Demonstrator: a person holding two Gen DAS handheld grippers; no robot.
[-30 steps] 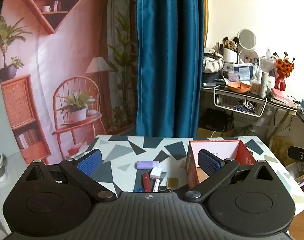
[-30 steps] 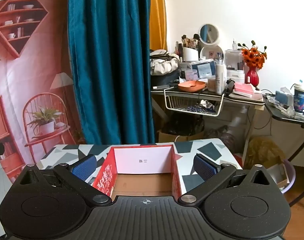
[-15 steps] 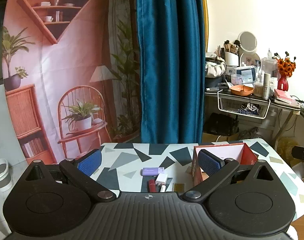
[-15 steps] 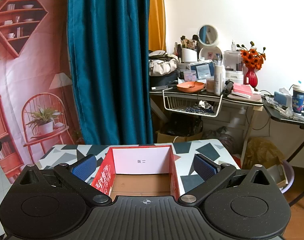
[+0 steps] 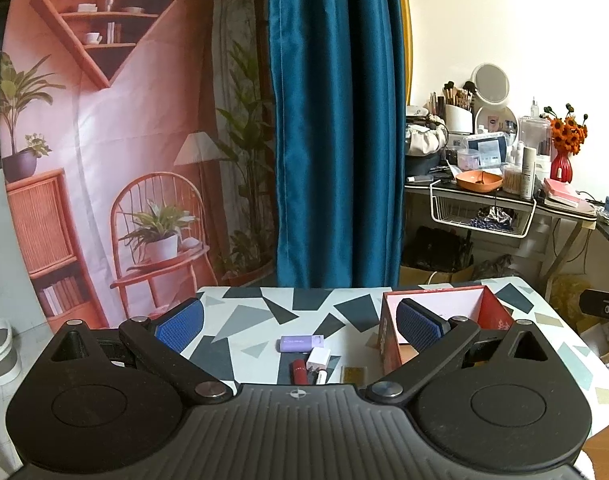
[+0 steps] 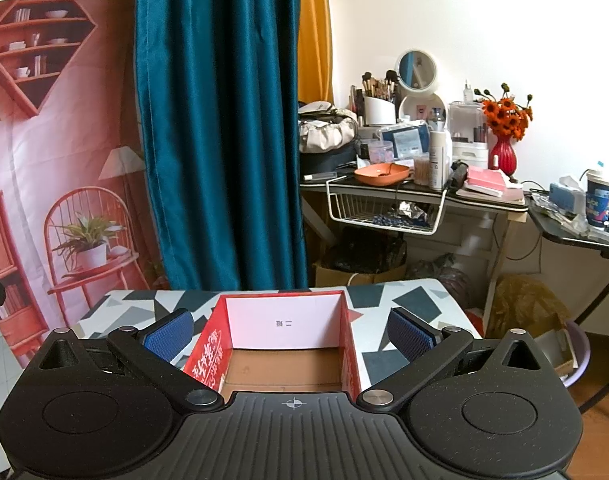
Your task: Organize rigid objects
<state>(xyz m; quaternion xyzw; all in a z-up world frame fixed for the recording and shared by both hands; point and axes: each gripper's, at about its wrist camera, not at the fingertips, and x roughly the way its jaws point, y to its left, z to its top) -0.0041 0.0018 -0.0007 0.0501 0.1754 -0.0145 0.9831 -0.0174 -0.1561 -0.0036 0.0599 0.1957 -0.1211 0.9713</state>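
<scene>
Both claws are lifting and leaning back a little since a second ago, so the small things are sliding lower in the left view and hiding behind the claw's body.

Left claw [image 5: 298, 326] is hanging wide open above the table [image 5: 248, 316], holding nothing. Closest to it, left of the box [image 5: 388, 344], a red tube [image 5: 299, 372] and a white pen [image 5: 319, 378] are peeking out, partly hidden. A gold card [image 5: 353, 374] is lying just beside the box. A bit farther, a white plug [image 5: 318, 358] is touching or nearly touching a purple stick [image 5: 298, 344], still left of the box.

Right claw [image 6: 290, 334] is also wide open and holding nothing, hanging over the near edge of the box [image 6: 346, 344]. Nothing shows inside it, though its near floor is hidden.

What could go wrong: the small things are sitting packed together, so grabbing one could be pushing another away or pinching two at once. The flat card looks hard to pick up and may be slipping. The left claw's right finger [image 5: 418, 330] is close to the box wall and could bump it and shove the light box.
</scene>
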